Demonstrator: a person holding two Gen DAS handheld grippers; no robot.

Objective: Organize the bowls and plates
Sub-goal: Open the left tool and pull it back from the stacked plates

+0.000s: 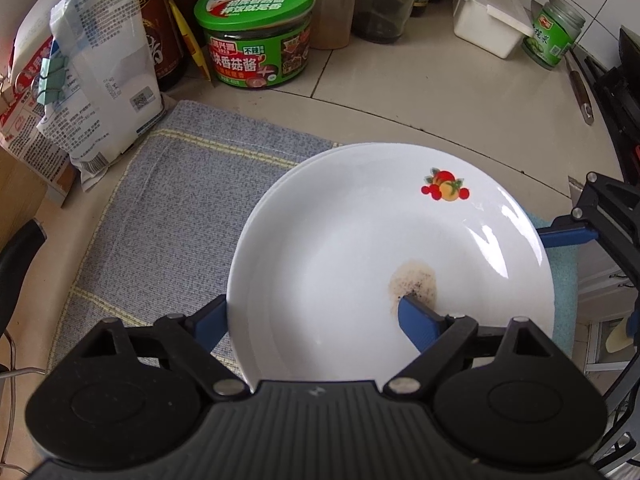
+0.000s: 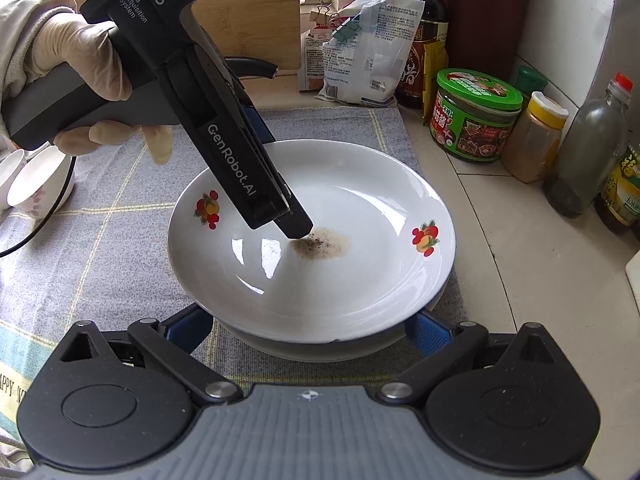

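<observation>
Lying flat, plate [image 2: 360,280] — stacked, face-up

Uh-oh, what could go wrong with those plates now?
1. The left gripper straddles the top plate at its rim with jaws open; lifted now, the plate could slip onto the lower plate.
2. Its inside finger sits by the brown stain and may smear it.
3. The right gripper reaches under the stack; a nudge might slide it on the cloth.

cloth [image 1: 168,216]: grey-blue, yellow stripes, spread on counter [image 1: 420,92]
green jar [image 1: 256,36]: behind cloth
bags [image 1: 96,92]: clipped, back left
bottles [image 2: 592,148]: along wall
</observation>
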